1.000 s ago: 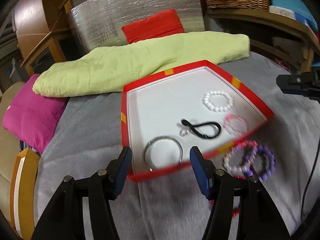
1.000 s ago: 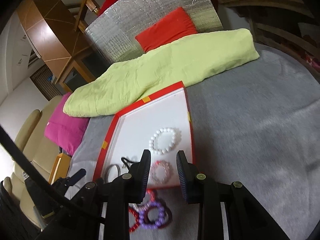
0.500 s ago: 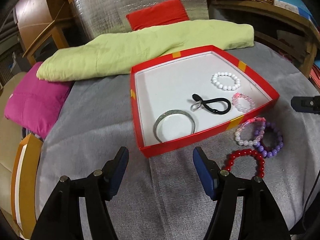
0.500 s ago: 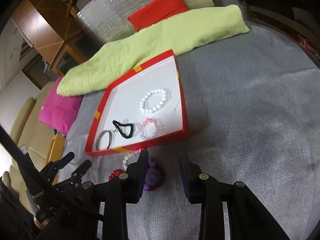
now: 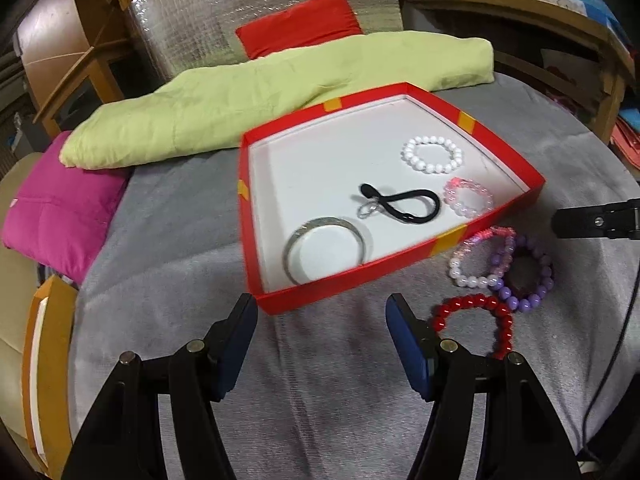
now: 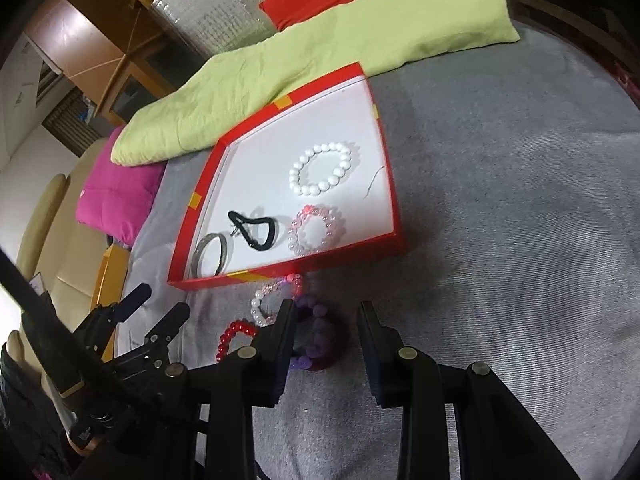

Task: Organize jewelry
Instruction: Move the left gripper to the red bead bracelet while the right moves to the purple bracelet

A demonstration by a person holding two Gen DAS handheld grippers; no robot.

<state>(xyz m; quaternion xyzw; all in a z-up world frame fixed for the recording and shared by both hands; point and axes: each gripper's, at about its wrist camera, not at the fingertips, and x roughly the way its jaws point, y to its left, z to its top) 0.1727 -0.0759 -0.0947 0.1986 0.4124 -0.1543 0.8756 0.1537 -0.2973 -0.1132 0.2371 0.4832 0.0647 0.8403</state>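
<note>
Both our claws, left gripper (image 5: 320,320) and right gripper (image 6: 326,322), hang wide and empty. The red (image 5: 476,322), purple (image 5: 532,268) and pale pink beaded bracelets (image 5: 480,256) overlap by the shallow red cardboard tray's (image 5: 360,284) near edge. We reckon grabbing one could drag its neighbours along.

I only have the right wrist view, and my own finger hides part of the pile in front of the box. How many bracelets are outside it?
Observer: Three, by the left wrist view: a red bracelet, a purple bracelet and a pale pink bracelet, all on the gray cloth by the red box.
Operator: Are they tangled?
Observer: The pale pink bracelet overlaps the purple bracelet's edge. The red bracelet lies as a full ring beside them; I cannot tell whether it touches them.
Operator: Is the left gripper holding anything?
Observer: No. The left gripper is open and empty, with the red bracelet just beside its right finger.
</note>
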